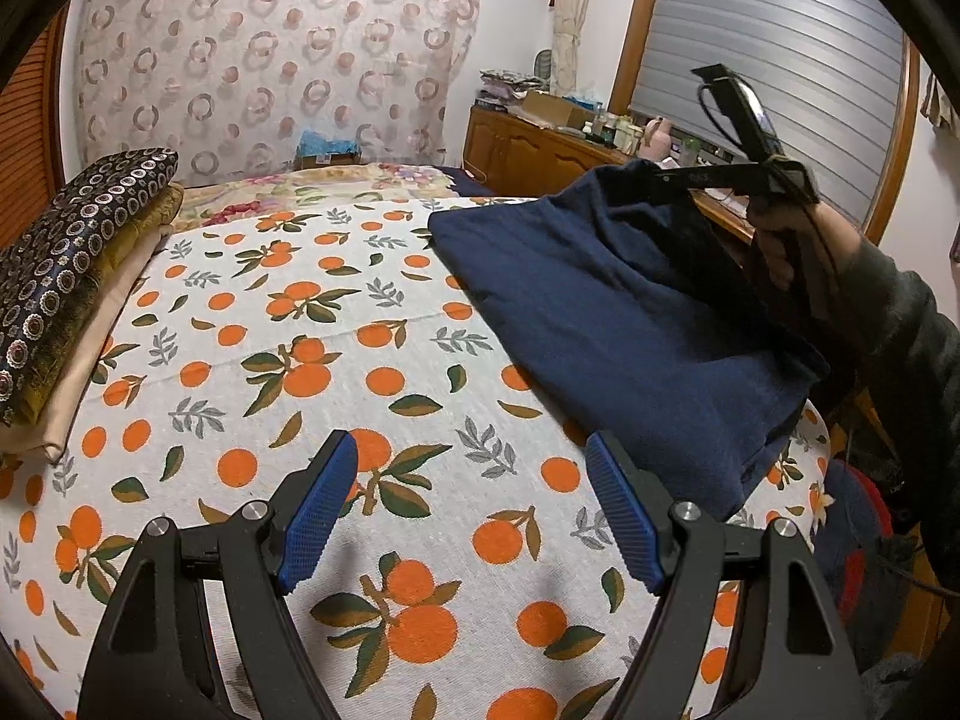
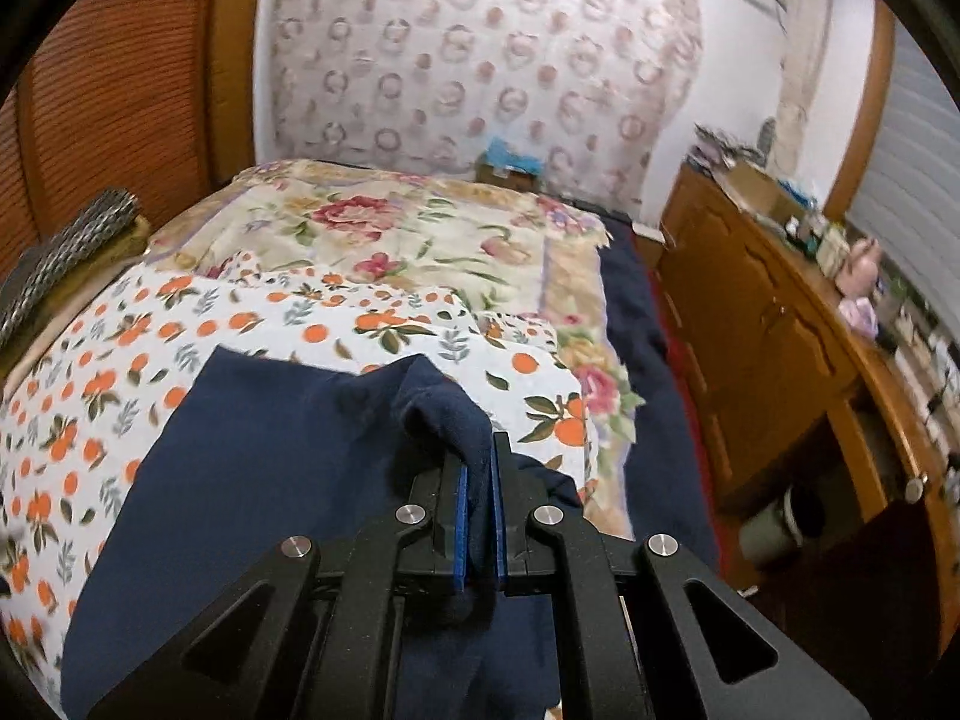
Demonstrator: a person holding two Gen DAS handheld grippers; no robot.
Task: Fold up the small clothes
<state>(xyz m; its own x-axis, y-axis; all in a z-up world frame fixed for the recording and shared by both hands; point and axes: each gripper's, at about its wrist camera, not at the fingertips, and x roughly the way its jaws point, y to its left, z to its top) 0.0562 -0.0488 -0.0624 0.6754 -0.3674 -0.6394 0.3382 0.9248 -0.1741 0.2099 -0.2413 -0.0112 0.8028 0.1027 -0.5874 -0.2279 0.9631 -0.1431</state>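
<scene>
The navy garment [image 1: 630,324] is lying on the bed, on top of the orange-print sheet [image 1: 300,360], over toward the right-hand side. The right gripper [image 2: 478,516] has its jaws clamped on a bunched bit of the garment's edge and is lifting that part up off the bed, so the cloth rises in a little peak while the rest lies flat.

The left gripper [image 1: 471,510] hangs over bare sheet with its jaws wide apart and nothing between them. From there the garment sits ahead and off to the right, its near edge just beside the right fingertip. The long side of the cloth seems to run away from the left gripper toward the far end of the bed, so the left one would probably need to slide right to catch the near corner for the fold.

As for containers, the only one is a cardboard box [image 1: 555,108] on the wooden dresser [image 1: 522,150], too far away to tell what's in it. Folded blankets [image 1: 66,282] are stacked on the bed's left edge.
</scene>
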